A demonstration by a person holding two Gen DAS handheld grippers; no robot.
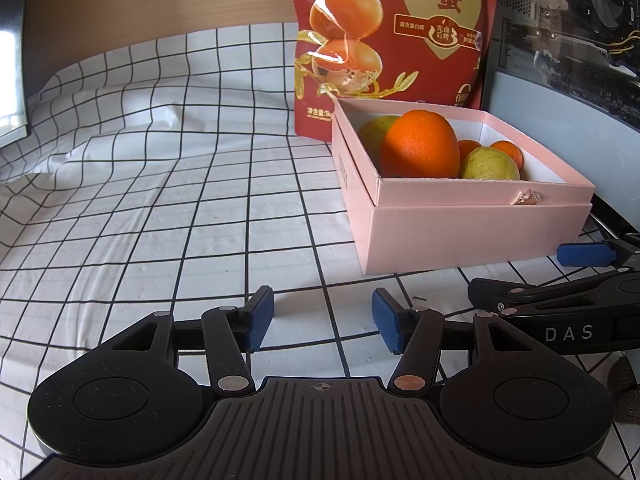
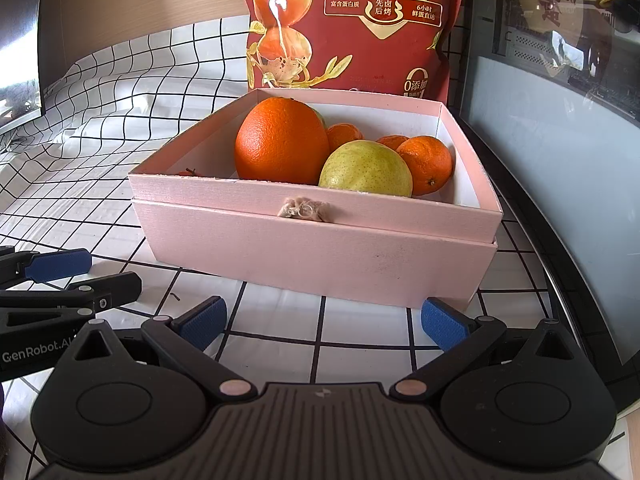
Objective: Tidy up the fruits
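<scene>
A pink box [image 2: 320, 256] stands on the grid-patterned cloth; it also shows in the left wrist view [image 1: 472, 236]. Inside lie a large orange [image 2: 280, 140], a green pear [image 2: 366, 170], several small tangerines [image 2: 428, 164] and a second green fruit [image 1: 374, 128] behind the orange. My left gripper [image 1: 322, 320] is open and empty, low over the cloth, left of the box. My right gripper [image 2: 324, 320] is open and empty just in front of the box. Each gripper shows at the edge of the other's view.
A tall red snack bag [image 2: 352, 24] stands right behind the box. A dark glass computer case [image 2: 560, 80] borders the right side. A wooden wall [image 1: 140, 0] is at the back. The wrinkled grid cloth [image 1: 160, 200] stretches to the left.
</scene>
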